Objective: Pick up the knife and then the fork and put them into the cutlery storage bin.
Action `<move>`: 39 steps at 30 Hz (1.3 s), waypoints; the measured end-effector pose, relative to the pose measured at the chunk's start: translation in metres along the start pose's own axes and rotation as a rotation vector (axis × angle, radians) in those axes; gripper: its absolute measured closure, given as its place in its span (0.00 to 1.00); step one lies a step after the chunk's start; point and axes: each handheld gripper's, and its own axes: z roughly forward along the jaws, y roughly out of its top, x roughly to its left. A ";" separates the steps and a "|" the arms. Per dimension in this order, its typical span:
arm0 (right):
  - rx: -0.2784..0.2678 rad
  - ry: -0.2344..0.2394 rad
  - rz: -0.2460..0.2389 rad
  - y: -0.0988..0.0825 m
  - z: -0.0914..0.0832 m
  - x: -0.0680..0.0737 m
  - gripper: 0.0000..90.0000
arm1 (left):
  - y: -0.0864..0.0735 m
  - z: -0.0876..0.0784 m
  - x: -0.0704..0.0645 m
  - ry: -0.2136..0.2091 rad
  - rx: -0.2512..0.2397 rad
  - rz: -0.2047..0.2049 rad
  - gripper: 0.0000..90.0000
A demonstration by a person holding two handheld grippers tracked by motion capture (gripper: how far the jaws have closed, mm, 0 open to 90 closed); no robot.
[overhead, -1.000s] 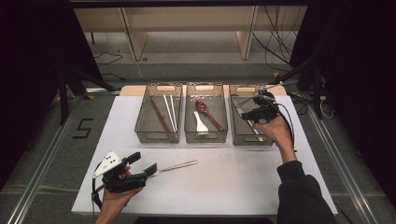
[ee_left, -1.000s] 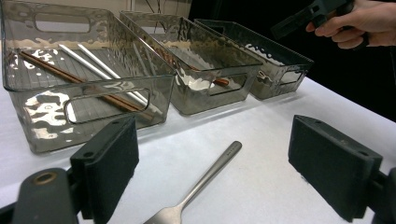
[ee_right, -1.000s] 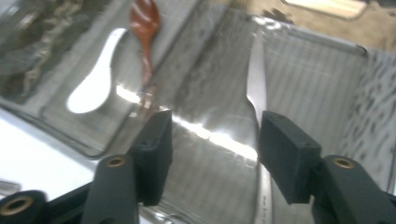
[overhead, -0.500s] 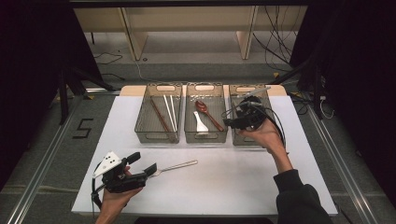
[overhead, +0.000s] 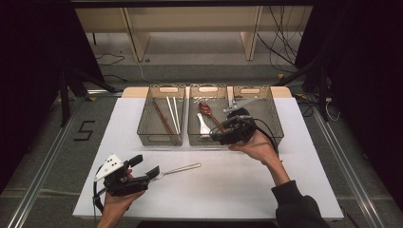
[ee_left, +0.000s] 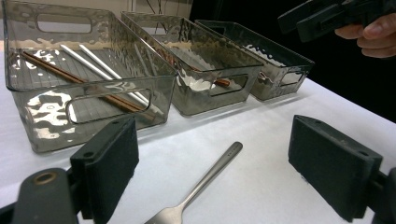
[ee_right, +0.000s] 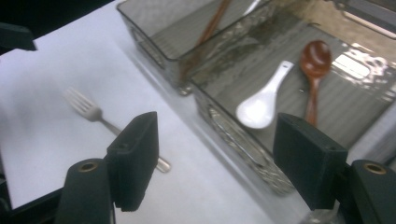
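Note:
A metal fork (overhead: 178, 169) lies on the white table, tines toward my left gripper (overhead: 145, 166). In the left gripper view the fork's handle (ee_left: 212, 170) runs between the open jaws of my left gripper (ee_left: 212, 140), and the pads stand clear of it. My right gripper (overhead: 219, 134) hovers over the near rim of the middle bin (overhead: 192, 135). Its jaws have just been opening, with nothing between them. In the right gripper view my right gripper (ee_right: 215, 126) looks down on a white spoon (ee_right: 261, 105), a brown spoon (ee_right: 315, 65) and the fork (ee_right: 93, 114).
Three clear bins stand in a row at the back. The left bin (overhead: 142, 128) holds brown and white chopsticks (overhead: 168, 116). The right bin (overhead: 273, 121) holds a metal utensil (overhead: 242, 102). The white mat (overhead: 228, 190) has free room in front.
My right gripper has moved left and nearer, from above the right bin to the front of the middle bin. My left gripper and the fork have stayed put.

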 end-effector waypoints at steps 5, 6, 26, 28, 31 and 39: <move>0.018 0.036 -0.036 0.001 0.011 0.014 0.34 | 0.000 -0.001 0.000 0.001 0.003 0.003 0.17; 0.019 0.046 -0.049 0.000 0.014 0.017 0.34 | 0.000 -0.001 0.000 0.001 0.003 0.003 0.17; 0.143 0.149 -0.137 -0.010 0.084 0.059 0.43 | 0.000 -0.002 0.001 0.000 0.002 0.005 0.17; 0.160 0.138 -0.130 -0.012 0.090 0.060 0.51 | 0.000 -0.002 0.000 0.000 0.001 0.004 0.17; 0.164 0.136 -0.130 -0.014 0.098 0.061 0.65 | 0.000 -0.002 0.001 0.000 0.002 0.003 0.17; 0.200 0.077 -0.125 -0.023 0.122 0.059 0.93 | 0.000 -0.002 0.000 -0.001 0.000 0.004 0.17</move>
